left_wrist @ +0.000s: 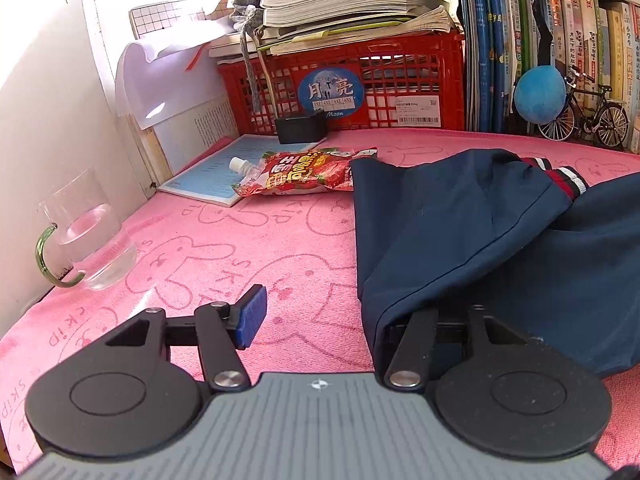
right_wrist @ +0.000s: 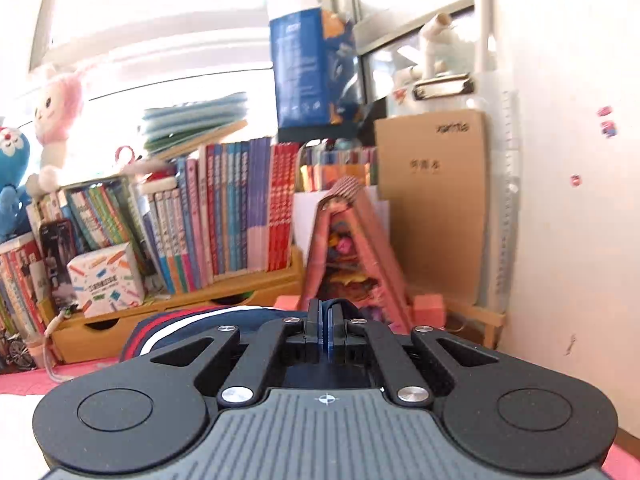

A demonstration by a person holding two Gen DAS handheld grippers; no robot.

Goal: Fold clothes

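A navy garment is seen lying on the pink towel that covers the counter, with a red-white striped cuff turned up toward the back. It is judged soft, light and limp: it will drape and slide on the towel rather than hold a crease, so it is best taken at a hem or corner where the layers can be pinched together.

The left tool is spread wide; its blue-padded finger stands bare over the towel, while the other finger is hidden under the garment's near corner (whether it touches cloth there cannot be told). The right tool is closed, and dark blue cloth appears pinched between its pads, with the striped band just behind it.

Open room is found on the left half of the towel. It is bounded by a glass mug of water near the left edge (fragile, easily tipped), by a snack pouch and a blue booklet toward the back, and by a red crate. Books and a wall close off the right side.
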